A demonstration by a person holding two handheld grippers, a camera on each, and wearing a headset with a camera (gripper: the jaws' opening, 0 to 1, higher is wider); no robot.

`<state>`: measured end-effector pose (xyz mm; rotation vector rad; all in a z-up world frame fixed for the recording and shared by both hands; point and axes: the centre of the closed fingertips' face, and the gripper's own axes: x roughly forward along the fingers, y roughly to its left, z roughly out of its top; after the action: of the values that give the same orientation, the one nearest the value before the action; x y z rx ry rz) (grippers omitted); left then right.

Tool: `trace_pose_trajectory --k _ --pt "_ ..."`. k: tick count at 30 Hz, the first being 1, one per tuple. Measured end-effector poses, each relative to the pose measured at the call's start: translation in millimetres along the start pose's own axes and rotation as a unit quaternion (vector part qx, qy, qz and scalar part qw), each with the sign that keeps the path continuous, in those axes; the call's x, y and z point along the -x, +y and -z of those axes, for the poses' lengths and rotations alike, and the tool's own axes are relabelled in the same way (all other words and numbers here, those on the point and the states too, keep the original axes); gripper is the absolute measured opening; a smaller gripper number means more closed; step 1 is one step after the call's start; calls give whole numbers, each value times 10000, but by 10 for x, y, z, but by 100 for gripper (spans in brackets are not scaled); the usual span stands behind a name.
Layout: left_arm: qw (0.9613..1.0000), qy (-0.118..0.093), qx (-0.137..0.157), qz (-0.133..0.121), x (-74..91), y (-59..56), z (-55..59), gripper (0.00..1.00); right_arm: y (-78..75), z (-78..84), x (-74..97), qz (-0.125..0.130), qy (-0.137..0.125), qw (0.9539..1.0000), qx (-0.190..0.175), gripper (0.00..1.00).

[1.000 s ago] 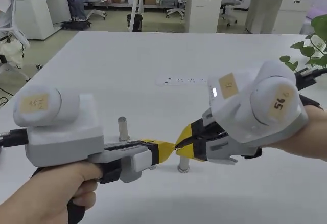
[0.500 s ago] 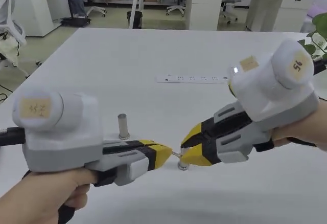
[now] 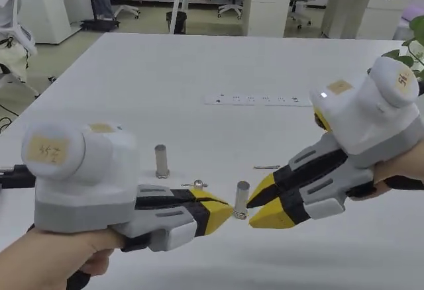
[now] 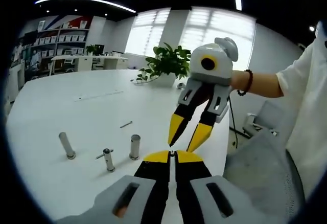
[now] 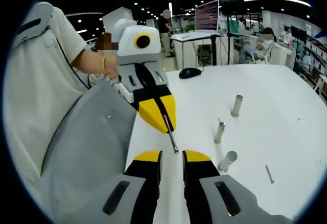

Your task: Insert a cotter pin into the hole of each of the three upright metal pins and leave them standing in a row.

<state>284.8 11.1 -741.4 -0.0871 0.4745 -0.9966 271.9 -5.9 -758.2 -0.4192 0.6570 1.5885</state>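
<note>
**White desk (image 3: 199, 71): left gripper (image 3: 225, 212) and right gripper (image 3: 252, 214) tip to tip**

Closed tight, the left gripper's jaws pinch a thin held cotter pin (image 5: 170, 132). In the right gripper view it pokes out past the yellow tips. The right gripper faces it with its jaws parted a moderate way and nothing between them.

Between the two sets of tips stands the nearest metal pin (image 3: 242, 199), upright and just beside both grippers. From where I stand, I cannot tell whether either one touches it.

Next along is the middle metal pin (image 3: 197, 185), upright, with a fitted cotter pin (image 4: 100, 155) lying crosswise through its top. Past that stands the far metal pin (image 3: 161, 161), upright and bare. The three make a slanting row.

A loose cotter pin (image 3: 267, 167) lies flat on the desk, off to the right of the row and apart from the jaws. Farther back lies a white power strip (image 3: 258, 99), and a leafy plant (image 3: 414, 45) sits at the desk's right edge.
</note>
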Motion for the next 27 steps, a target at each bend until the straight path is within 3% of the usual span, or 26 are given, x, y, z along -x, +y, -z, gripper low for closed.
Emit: trace_pose_trajectory --k 6,18,27 --pt "9997 -13 -113 233 11 -72 9 0 81 -7 2 -277 -204 9992 -215 17" --pt "9977 -80 -272 615 23 -233 16 0 227 4 -25 -717 -276 9967 -263 15" --pt "9966 -159 -307 752 33 -295 -3 0 269 9 -24 -825 -283 9960 -188 7"
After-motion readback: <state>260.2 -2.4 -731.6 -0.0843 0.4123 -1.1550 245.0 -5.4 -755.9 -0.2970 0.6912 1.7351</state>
